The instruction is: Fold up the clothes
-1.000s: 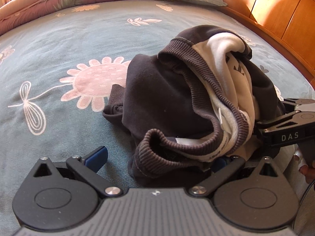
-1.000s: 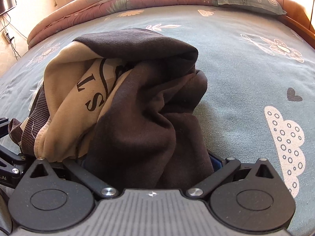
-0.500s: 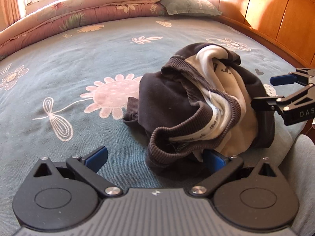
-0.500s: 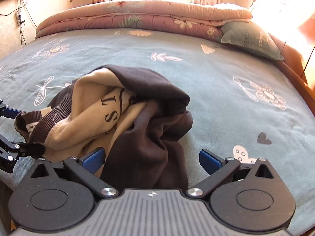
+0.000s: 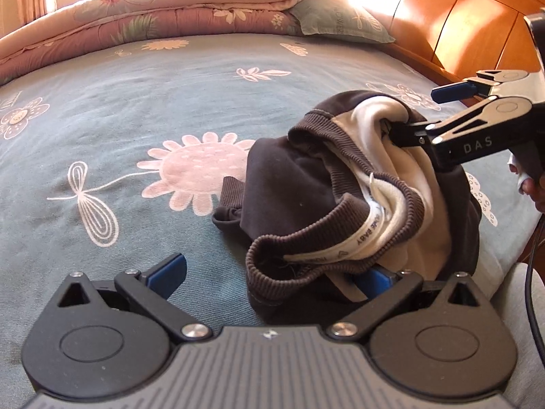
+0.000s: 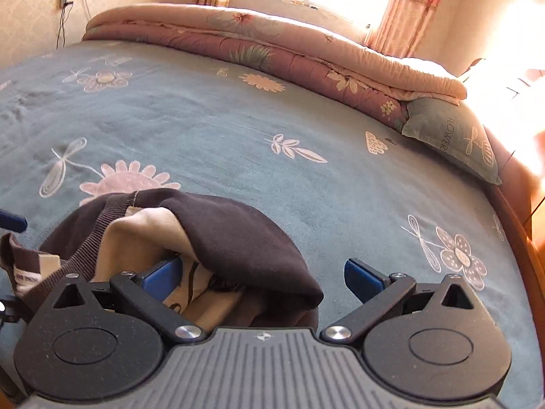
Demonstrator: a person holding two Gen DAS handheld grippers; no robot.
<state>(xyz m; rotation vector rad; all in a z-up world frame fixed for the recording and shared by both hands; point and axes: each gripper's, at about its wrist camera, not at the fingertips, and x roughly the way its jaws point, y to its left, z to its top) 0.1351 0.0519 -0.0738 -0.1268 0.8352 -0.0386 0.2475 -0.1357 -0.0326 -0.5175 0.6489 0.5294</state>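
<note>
A crumpled dark brown sweatshirt (image 5: 299, 184) with a cream lining and ribbed hem lies on the blue-green bedspread (image 5: 143, 102) near the bed's front edge. My left gripper (image 5: 272, 272) is open; its right pad is under the ribbed hem, its left pad is free. My right gripper (image 6: 262, 276) is open over the top of the sweatshirt (image 6: 238, 238); its left finger is inside a fold of the cloth, its right finger is clear. The right gripper also shows in the left wrist view (image 5: 425, 112), with one finger poked into the top fold.
A folded pink floral quilt (image 5: 153, 17) and a blue-green pillow (image 5: 337, 20) lie along the far side of the bed. A wooden headboard (image 5: 477, 27) runs along the right. The person's hand (image 5: 531, 184) is at the right edge.
Both grippers have opened and let go of the sweatshirt, which dropped into a heap. The right gripper then rose and pushed one finger into the top fold.
</note>
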